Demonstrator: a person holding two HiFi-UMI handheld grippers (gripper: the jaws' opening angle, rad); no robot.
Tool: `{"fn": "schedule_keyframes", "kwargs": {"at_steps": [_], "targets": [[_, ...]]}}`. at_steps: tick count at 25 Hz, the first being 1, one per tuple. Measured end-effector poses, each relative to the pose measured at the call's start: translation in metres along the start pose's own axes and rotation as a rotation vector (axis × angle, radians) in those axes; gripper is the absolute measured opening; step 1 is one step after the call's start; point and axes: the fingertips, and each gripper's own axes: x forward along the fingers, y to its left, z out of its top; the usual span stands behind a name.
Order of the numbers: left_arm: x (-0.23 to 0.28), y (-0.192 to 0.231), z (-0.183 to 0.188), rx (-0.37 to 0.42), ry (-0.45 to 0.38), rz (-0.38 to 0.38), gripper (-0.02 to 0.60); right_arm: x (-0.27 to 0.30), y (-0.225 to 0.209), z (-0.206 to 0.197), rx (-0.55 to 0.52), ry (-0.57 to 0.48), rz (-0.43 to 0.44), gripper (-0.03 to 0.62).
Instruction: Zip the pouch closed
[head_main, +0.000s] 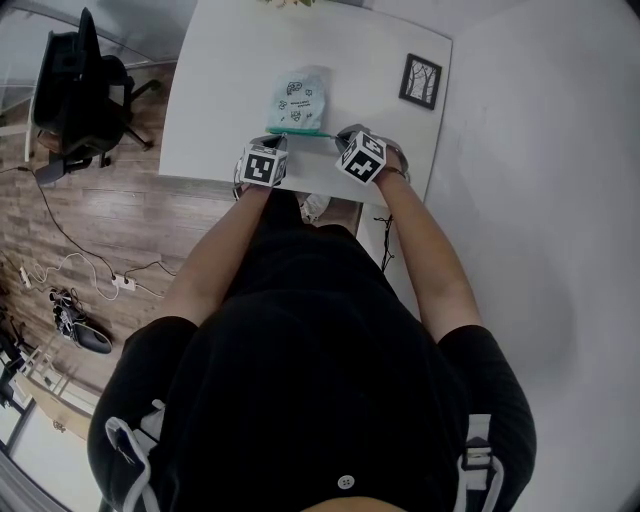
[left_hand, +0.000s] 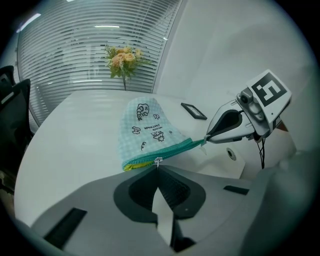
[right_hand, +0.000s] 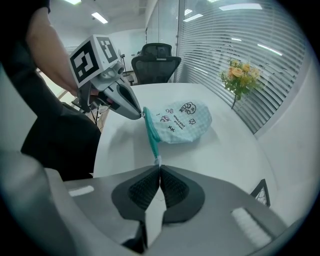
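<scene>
Left claw (left_hand: 158, 168) is clamped on the pull (left_hand: 158, 161); right claw (right_hand: 159, 168) pinches the pouch (head_main: 302, 98) by its right end, at the desk's (head_main: 220, 90) near edge.

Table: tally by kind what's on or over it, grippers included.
pouch: 1
picture frame: 1
flower bunch: 1
grippers, left gripper and right gripper, jaws shut on the pouch: 2
Total: 5

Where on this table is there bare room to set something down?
Widest: bare table left of the pouch. Narrower strip between pouch and picture frame. Crowded at the near edge, where left gripper and right gripper pinch its zipper.
</scene>
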Motion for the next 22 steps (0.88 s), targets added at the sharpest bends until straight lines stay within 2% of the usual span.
{"fn": "schedule_keyframes", "kwargs": {"at_steps": [11,22], "targets": [[-0.010,0.017,0.008,-0.007,-0.001,0.045,0.008,-0.008,-0.017,-0.013,0.038,0.004,-0.024,0.012],[-0.004,0.010,-0.004,-0.023,0.041,0.026,0.009,-0.001,-0.008,-0.028,0.058,0.019,-0.026,0.012]]}}
